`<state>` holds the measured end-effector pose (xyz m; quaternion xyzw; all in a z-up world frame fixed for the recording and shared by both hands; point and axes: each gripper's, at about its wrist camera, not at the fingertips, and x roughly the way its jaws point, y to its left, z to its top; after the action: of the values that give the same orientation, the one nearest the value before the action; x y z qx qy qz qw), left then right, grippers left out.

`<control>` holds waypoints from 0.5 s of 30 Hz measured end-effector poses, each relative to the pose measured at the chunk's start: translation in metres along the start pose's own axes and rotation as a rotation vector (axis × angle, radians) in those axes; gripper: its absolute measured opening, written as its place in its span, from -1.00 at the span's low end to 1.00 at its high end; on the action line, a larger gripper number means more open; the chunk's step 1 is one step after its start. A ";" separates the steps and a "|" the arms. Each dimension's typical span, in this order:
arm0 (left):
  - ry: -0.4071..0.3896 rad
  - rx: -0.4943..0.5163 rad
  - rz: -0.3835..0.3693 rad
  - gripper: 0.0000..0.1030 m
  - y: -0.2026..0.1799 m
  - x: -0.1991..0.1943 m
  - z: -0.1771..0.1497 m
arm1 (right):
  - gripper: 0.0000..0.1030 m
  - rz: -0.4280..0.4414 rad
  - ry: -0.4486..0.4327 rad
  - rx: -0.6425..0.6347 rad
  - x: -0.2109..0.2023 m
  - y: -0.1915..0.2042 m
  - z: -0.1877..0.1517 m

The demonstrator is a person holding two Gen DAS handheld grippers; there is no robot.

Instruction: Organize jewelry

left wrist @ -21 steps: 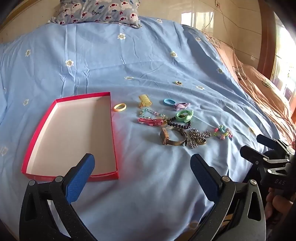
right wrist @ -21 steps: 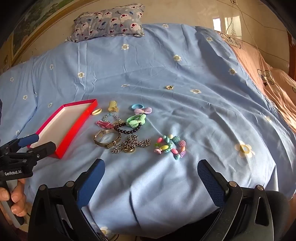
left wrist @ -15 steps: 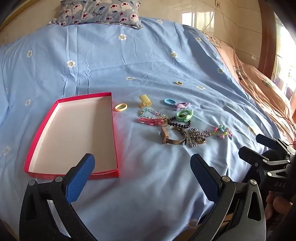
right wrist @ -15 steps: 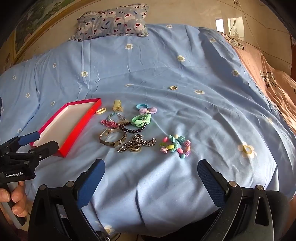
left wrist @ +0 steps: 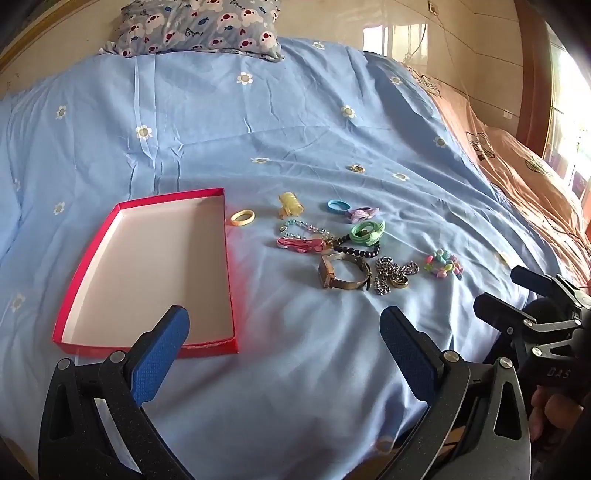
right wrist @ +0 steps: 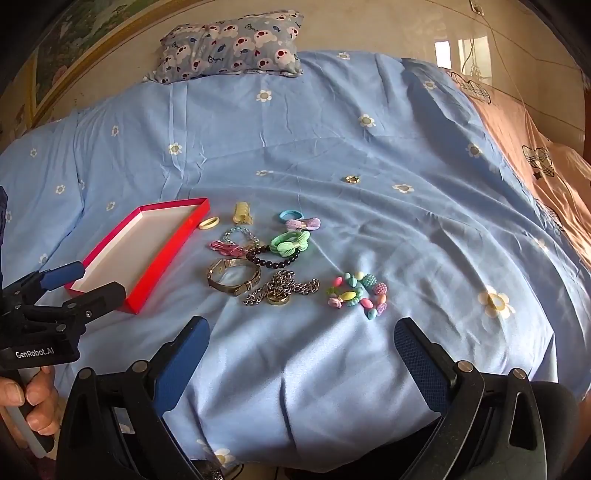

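Observation:
An empty red tray (left wrist: 229, 266) (right wrist: 162, 258) with a pale inside lies on the blue bedsheet, left of a cluster of jewelry. The cluster holds a gold watch (left wrist: 343, 275) (right wrist: 233, 277), a silver chain (left wrist: 393, 278) (right wrist: 280, 290), a colourful bead bracelet (left wrist: 443, 263) (right wrist: 358, 293), a dark bead bracelet (right wrist: 273, 258), green (left wrist: 366, 232) and blue (left wrist: 338, 205) hair ties, a pink clip (left wrist: 299, 244), a yellow claw clip (left wrist: 290, 204) and a cream ring (left wrist: 243, 217). My left gripper (left wrist: 282, 352) and right gripper (right wrist: 301, 362) hang open and empty, short of the items.
A small gold ring (right wrist: 352, 179) lies apart, farther up the sheet. A patterned pillow (left wrist: 199, 27) sits at the bed's head. An orange blanket (left wrist: 524, 173) covers the right side. A hand (right wrist: 33, 398) holds the left gripper's handle.
Both views have tilted slightly, so the tray and jewelry sit a little lower in frame. Nothing on the bed has moved, and both grippers stay open.

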<state>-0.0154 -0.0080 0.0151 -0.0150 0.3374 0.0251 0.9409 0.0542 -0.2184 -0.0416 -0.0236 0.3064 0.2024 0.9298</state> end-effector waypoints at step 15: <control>0.002 -0.002 0.007 1.00 -0.001 0.001 -0.001 | 0.96 0.006 -0.006 -0.001 -0.002 0.001 0.002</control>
<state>-0.0149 -0.0085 0.0134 -0.0149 0.3383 0.0287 0.9405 0.0538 -0.2173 -0.0388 -0.0226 0.3035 0.2056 0.9301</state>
